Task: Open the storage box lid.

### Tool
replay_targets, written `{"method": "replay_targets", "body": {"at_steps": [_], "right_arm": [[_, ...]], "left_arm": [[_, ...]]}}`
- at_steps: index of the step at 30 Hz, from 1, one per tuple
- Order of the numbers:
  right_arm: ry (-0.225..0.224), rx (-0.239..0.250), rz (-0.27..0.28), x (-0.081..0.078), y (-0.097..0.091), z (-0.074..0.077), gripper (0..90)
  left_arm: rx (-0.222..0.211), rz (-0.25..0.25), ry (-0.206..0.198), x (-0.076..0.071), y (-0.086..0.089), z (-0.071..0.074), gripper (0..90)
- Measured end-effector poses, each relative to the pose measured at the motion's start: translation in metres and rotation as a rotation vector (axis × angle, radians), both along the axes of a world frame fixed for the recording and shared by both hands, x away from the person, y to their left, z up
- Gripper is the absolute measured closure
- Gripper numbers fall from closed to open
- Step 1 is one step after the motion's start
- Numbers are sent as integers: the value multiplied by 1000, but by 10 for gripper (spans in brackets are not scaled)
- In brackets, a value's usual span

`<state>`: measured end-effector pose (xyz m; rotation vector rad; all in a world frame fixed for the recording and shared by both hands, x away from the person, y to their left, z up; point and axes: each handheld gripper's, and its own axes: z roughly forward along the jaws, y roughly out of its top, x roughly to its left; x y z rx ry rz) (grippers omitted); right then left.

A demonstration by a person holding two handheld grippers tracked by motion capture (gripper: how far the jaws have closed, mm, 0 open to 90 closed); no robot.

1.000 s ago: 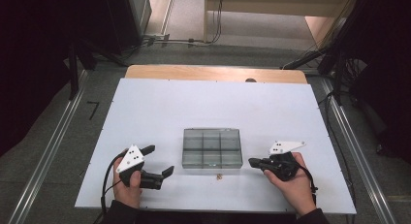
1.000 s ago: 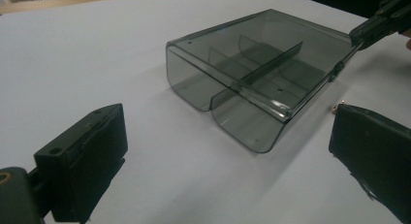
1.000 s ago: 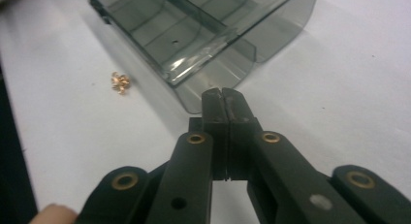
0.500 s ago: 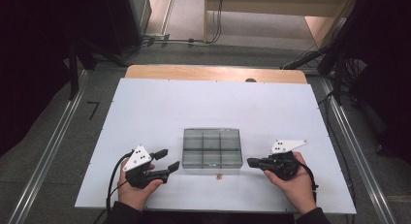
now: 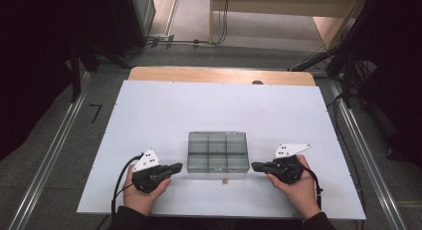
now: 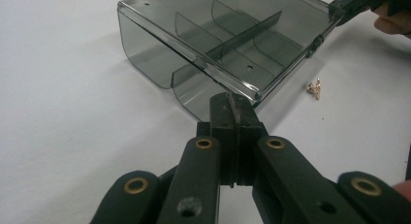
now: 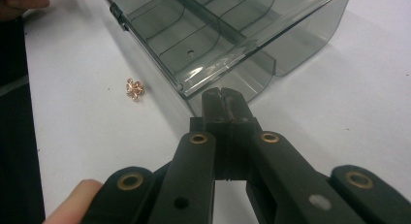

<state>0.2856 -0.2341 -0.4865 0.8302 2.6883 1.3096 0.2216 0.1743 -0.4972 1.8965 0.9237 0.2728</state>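
A smoky clear plastic organiser box (image 5: 218, 151) with several open compartments sits in the middle of the white table. My left gripper (image 5: 176, 166) is shut and empty, its tips right at the box's front left corner (image 6: 231, 105). My right gripper (image 5: 255, 166) is also shut and empty, its tips against the front right corner (image 7: 224, 100). A tiny gold flower-shaped trinket (image 5: 225, 180) lies on the table just in front of the box, between the two grippers. It shows beside the box (image 6: 228, 40) in the left gripper view (image 6: 315, 87) and in the right gripper view (image 7: 134, 88).
The white table (image 5: 164, 115) stretches bare to the left, right and behind the box. Its front edge runs just under the person's hands (image 5: 298, 187). Dark stands and cables surround the table on the floor.
The left gripper has swung right toward the box's front left corner and its jaws have gone from apart to shut. The right gripper has hardly moved.
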Motion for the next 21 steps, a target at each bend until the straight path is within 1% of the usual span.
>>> {"method": "replay_targets", "body": {"at_steps": [3, 7, 9, 11, 14, 17, 21], "right_arm": [[-9, -5, 15, 0, 4, -2, 882], [-15, -12, 15, -1, 5, -2, 882], [-19, -5, 26, -1, 4, -1, 883], [-26, -8, 30, -2, 5, -1, 882], [-26, -4, 32, -2, 5, -1, 882], [-32, -2, 37, -2, 4, -1, 883], [-33, -1, 38, -2, 4, -1, 883]], "left_arm": [[6, -8, 21, 2, -3, -3, 900], [16, -20, 37, 3, -6, -6, 900], [14, -29, 37, 3, -7, -7, 900], [16, -35, 31, 2, -8, -7, 900], [16, -34, 32, 3, -9, -7, 900], [28, -30, 26, 2, -10, -6, 900], [9, -31, 21, 2, -9, -5, 900]]}}
